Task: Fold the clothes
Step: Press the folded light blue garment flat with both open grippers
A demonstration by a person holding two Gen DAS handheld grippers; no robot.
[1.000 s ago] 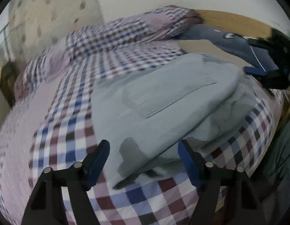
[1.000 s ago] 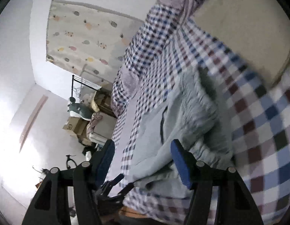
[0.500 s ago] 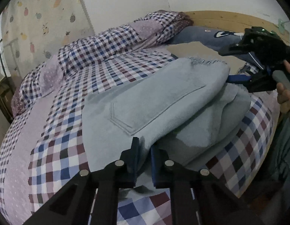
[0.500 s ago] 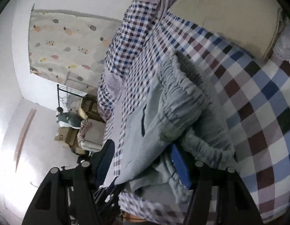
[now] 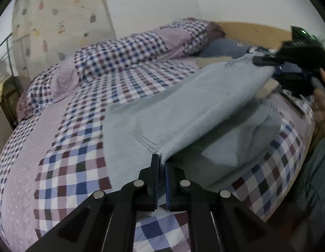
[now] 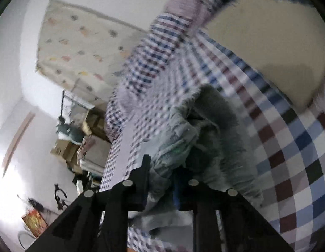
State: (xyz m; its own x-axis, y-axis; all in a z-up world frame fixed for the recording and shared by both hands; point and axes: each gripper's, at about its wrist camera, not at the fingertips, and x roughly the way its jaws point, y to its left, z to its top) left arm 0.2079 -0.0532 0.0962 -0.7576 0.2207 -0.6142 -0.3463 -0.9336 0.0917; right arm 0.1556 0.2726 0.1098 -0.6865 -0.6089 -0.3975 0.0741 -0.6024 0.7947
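Garment: pale grey-blue shorts (image 5: pixel 183 113), pocket seam up, lying on checked bedspread (image 5: pixel 82 163) near bed's front edge; top layer lifted off the lower layers.
L gripper (image 5: pixel 161 168): clenched on the near hem edge of the top layer, fabric pinched between the blue pads.
R gripper (image 6: pixel 162 180): grasping the gathered waistband end (image 6: pixel 204 130) (bunched cloth fills the gap betw. the fingers; frame blurred, so exact bite depth not readable). From L cam, R gripper (image 5: pixel 275 67) sits at far end of the lifted layer.
Step (judged): both ends held, top layer raised, prob. mid-fold or re-laying.
Progress: partial; layers uneven, lower layer sticks out to the right.
Risk 1: L bite is thin, edge only. Pull too hard → hem slips out, layer drops skewed.
Risk 2: R holds a wad, maybe >1 layer → lower layers drag along, fold goes lumpy.
Risk 3: garment near bed edge → could slide off if tugged toward operator.
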